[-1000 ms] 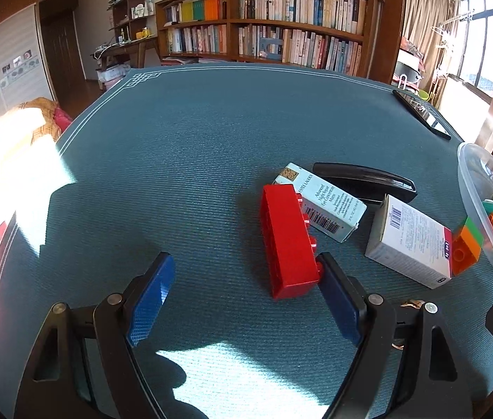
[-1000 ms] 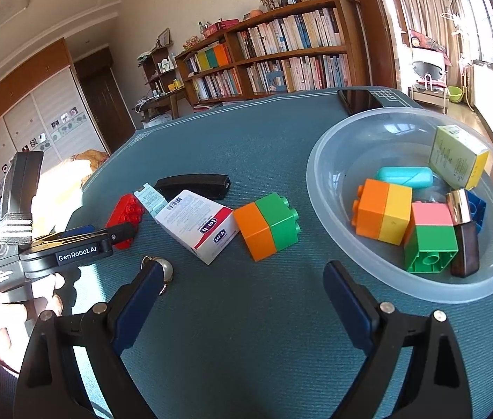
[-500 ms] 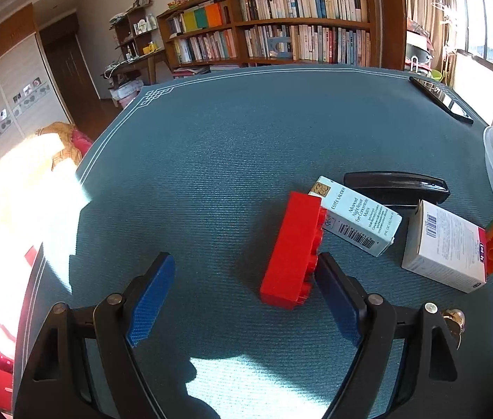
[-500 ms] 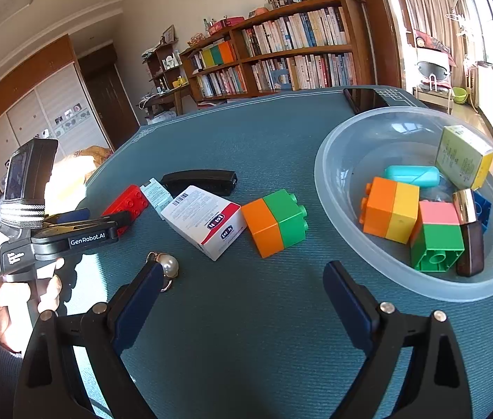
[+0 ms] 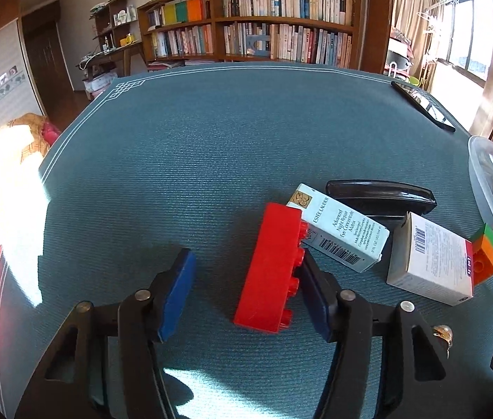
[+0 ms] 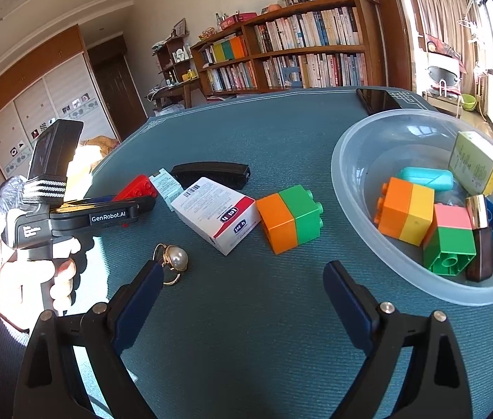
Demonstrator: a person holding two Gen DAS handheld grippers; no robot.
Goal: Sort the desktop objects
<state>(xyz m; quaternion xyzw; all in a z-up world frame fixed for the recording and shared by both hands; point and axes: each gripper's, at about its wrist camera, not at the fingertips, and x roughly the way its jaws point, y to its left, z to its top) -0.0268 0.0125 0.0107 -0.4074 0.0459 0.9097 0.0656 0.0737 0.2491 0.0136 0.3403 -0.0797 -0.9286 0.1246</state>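
A long red brick (image 5: 272, 269) lies on the blue-green table between the fingers of my left gripper (image 5: 246, 288). The gripper is open; its right finger touches the brick's studs and the left finger stands apart. The brick leans against a pale Estée Lauder box (image 5: 342, 234). In the right wrist view the left gripper (image 6: 107, 209) reaches toward the red brick (image 6: 136, 186). My right gripper (image 6: 239, 298) is open and empty above bare table. An orange-green brick (image 6: 290, 218) and a white-red box (image 6: 218, 214) lie ahead of it.
A clear plastic bowl (image 6: 358, 181) at the right holds several bricks, a teal case and a yellow-green box. A black stapler (image 6: 211, 174) lies behind the boxes. A pearl ring (image 6: 173, 260) lies by my right gripper's left finger. A dark phone (image 6: 377, 99) lies at the far edge.
My left gripper has narrowed around the red brick, and the brick has turned more upright in view. My right gripper has drifted slightly closer to the pearl ring.
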